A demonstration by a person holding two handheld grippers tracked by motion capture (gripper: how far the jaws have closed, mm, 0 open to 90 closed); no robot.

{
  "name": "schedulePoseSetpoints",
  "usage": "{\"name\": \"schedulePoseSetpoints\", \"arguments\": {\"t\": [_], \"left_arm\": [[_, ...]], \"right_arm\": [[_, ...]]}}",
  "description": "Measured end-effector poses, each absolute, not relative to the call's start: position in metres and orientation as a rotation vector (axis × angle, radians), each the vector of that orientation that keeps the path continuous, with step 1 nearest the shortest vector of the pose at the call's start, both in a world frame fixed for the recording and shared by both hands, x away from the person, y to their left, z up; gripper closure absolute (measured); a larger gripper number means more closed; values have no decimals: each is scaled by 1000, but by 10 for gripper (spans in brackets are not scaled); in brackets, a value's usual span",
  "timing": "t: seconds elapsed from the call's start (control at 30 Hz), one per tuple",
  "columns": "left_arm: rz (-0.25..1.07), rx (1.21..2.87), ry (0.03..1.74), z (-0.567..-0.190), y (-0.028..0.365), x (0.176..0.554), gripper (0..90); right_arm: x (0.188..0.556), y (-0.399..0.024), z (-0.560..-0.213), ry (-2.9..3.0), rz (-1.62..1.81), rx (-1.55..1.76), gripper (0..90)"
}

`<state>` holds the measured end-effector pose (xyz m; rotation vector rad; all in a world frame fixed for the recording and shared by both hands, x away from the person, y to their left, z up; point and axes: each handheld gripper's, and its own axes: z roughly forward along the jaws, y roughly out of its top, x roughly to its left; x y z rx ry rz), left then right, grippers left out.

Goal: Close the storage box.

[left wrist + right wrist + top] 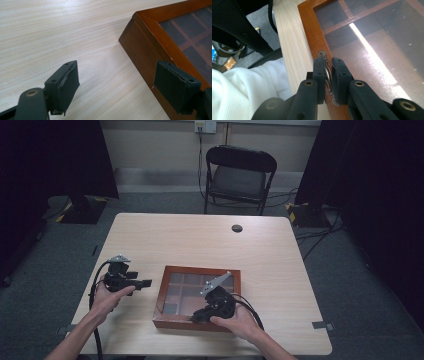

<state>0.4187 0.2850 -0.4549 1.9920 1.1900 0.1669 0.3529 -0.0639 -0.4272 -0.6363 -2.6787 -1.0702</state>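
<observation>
The right claw [328,75] pinches the metal handle [327,72] on the box [172,320] at the near surface [200,240] edge. The left claw [125,85] gapes empty beside the box's left corner. Bare surface lies beyond; a chair [240,175] stands behind.

Bare table [200,235] lies free beyond and left of the wooden box [197,322], the only obstacle on it; a chair [240,175] stands behind the far edge

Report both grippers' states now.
Left gripper: open, empty, beside the wooden box.
Right gripper: shut on the metal handle on the box's lid.
</observation>
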Motion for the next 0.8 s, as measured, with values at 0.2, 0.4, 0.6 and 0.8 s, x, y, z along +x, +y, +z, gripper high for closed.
{"name": "schedulePoseSetpoints", "arguments": {"t": [0.2, 0.4, 0.6, 0.8], "left_arm": [[167, 1994, 1195, -455, 286, 419, 198], [160, 1983, 1204, -453, 286, 417, 202], [169, 1983, 1216, -452, 289, 416, 205], [204, 2034, 1191, -447, 291, 406, 207]], "right_arm": [[353, -64, -428, -2681, -1075, -638, 810], [359, -76, -418, -2671, -1161, -750, 565], [366, -105, -401, -2677, -1267, -932, 407], [374, -149, -396, -2684, -1333, -1190, 253]]}}
